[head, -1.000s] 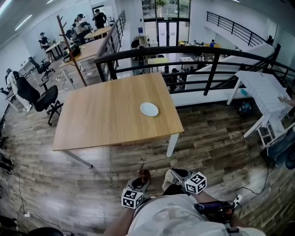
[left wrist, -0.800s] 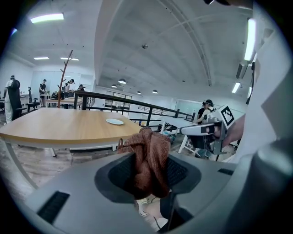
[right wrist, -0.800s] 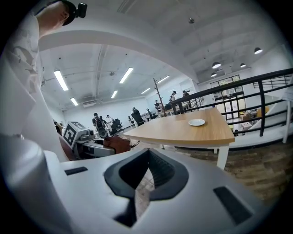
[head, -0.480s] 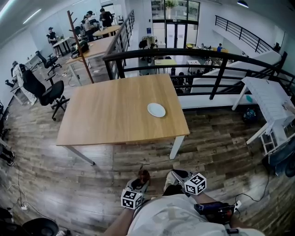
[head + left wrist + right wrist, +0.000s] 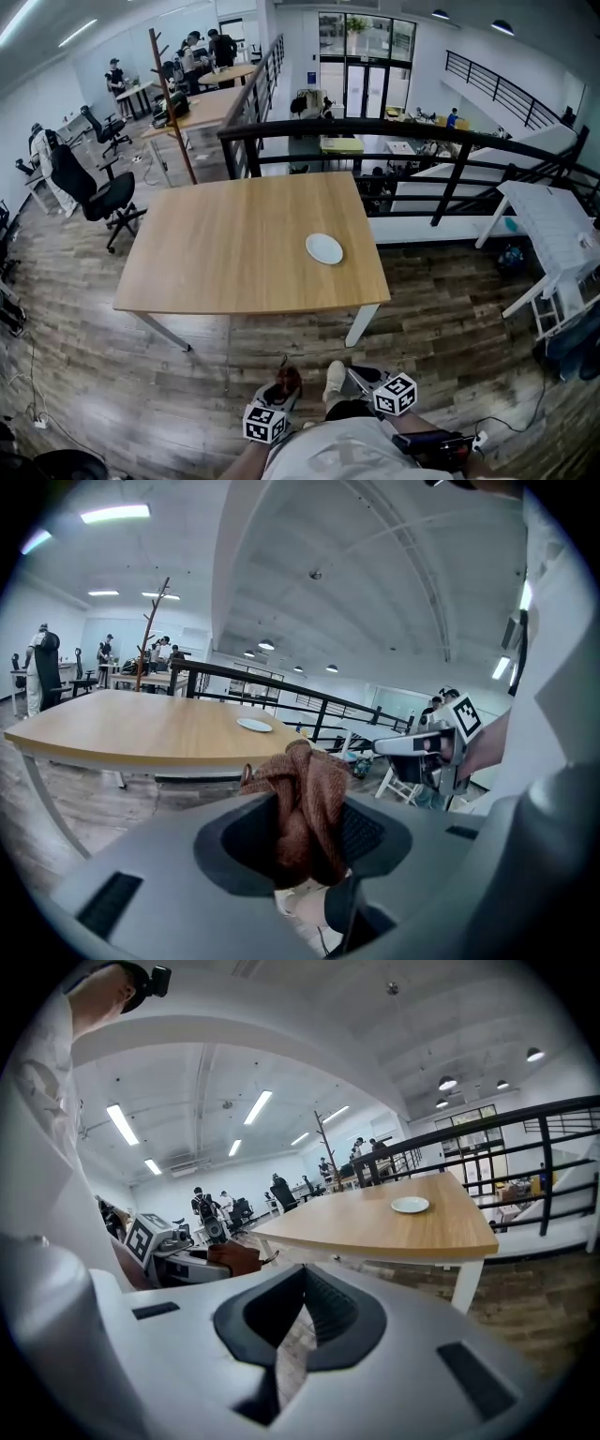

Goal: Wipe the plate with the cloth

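A small white plate (image 5: 324, 248) lies near the right side of a wooden table (image 5: 216, 253), well ahead of me. Both grippers hang low by my body, short of the table. My left gripper (image 5: 284, 382) is shut on a bunched brown cloth (image 5: 305, 803). In the left gripper view the plate (image 5: 254, 726) shows far off on the tabletop. My right gripper (image 5: 359, 379) is shut with nothing in it. In the right gripper view the plate (image 5: 410, 1205) is distant, and the cloth (image 5: 234, 1258) shows at the left.
A black railing (image 5: 375, 131) runs behind the table. A black office chair (image 5: 94, 192) and a coat stand (image 5: 173, 103) are at the left. A white slatted bench (image 5: 553, 234) stands at the right. Several people work at desks far back. Wooden floor lies between me and the table.
The table and plate have shifted down and right in the head view and look slightly nearer. Both grippers stay low by my body, the left one still shut on the cloth.
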`<state>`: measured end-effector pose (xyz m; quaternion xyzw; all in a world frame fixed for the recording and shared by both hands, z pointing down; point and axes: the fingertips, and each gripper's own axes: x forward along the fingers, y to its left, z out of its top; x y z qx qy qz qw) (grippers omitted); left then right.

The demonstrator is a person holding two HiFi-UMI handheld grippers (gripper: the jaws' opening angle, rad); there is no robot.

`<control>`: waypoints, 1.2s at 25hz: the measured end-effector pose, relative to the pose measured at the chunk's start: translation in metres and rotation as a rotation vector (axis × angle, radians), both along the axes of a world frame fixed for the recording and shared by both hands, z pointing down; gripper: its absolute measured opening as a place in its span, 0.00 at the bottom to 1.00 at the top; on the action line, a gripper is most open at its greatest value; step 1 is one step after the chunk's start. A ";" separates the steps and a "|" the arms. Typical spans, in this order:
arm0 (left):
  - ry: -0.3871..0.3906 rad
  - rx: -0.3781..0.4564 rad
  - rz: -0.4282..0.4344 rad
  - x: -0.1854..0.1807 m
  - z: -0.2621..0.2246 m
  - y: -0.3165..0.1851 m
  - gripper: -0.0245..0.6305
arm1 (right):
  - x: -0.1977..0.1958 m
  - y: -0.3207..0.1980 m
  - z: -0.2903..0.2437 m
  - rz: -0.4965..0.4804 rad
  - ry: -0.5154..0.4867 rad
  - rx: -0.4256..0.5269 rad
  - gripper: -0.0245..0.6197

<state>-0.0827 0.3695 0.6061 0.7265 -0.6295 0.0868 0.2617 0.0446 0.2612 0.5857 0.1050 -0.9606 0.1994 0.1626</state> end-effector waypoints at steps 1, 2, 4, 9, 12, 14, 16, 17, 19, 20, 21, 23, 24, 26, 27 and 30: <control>0.002 -0.004 -0.001 -0.003 0.002 -0.003 0.30 | -0.001 -0.003 0.007 0.003 0.012 -0.009 0.06; 0.003 -0.008 -0.002 -0.005 0.003 -0.006 0.30 | -0.002 -0.008 0.012 0.005 0.022 -0.015 0.06; 0.007 -0.011 -0.003 -0.009 0.005 -0.014 0.30 | -0.004 -0.019 0.021 0.008 0.036 -0.026 0.06; 0.019 -0.051 -0.029 -0.027 0.019 -0.040 0.30 | -0.023 -0.055 0.029 0.004 0.038 -0.042 0.06; 0.023 -0.065 -0.023 -0.033 0.020 -0.062 0.30 | -0.034 -0.077 0.030 0.000 0.041 -0.055 0.06; 0.017 -0.061 0.000 -0.037 0.018 -0.086 0.30 | -0.041 -0.098 0.030 0.003 0.039 -0.054 0.06; 0.010 -0.057 0.019 -0.042 0.014 -0.113 0.30 | -0.049 -0.121 0.027 0.004 0.034 -0.048 0.06; 0.009 -0.057 0.026 -0.045 0.013 -0.126 0.30 | -0.053 -0.132 0.026 0.003 0.032 -0.045 0.06; 0.001 -0.061 0.041 -0.050 0.013 -0.150 0.30 | -0.060 -0.150 0.025 -0.001 0.029 -0.040 0.06; -0.007 -0.063 0.051 -0.053 0.013 -0.162 0.30 | -0.064 -0.158 0.025 -0.004 0.027 -0.039 0.06; -0.017 -0.063 0.060 -0.057 0.013 -0.174 0.30 | -0.067 -0.166 0.025 -0.006 0.025 -0.038 0.06; -0.035 -0.056 0.065 -0.068 0.010 -0.202 0.30 | -0.074 -0.186 0.024 -0.011 0.017 -0.034 0.06; -0.043 -0.051 0.062 -0.074 0.006 -0.217 0.30 | -0.077 -0.197 0.022 -0.011 0.012 -0.031 0.06; -0.055 -0.052 0.059 -0.080 -0.002 -0.239 0.30 | -0.079 -0.216 0.017 -0.005 0.001 -0.036 0.06; -0.061 -0.058 0.061 -0.081 -0.004 -0.246 0.30 | -0.078 -0.224 0.015 0.007 -0.007 -0.047 0.06; -0.074 -0.076 0.071 -0.082 -0.008 -0.271 0.30 | -0.073 -0.257 0.012 0.065 -0.051 -0.077 0.06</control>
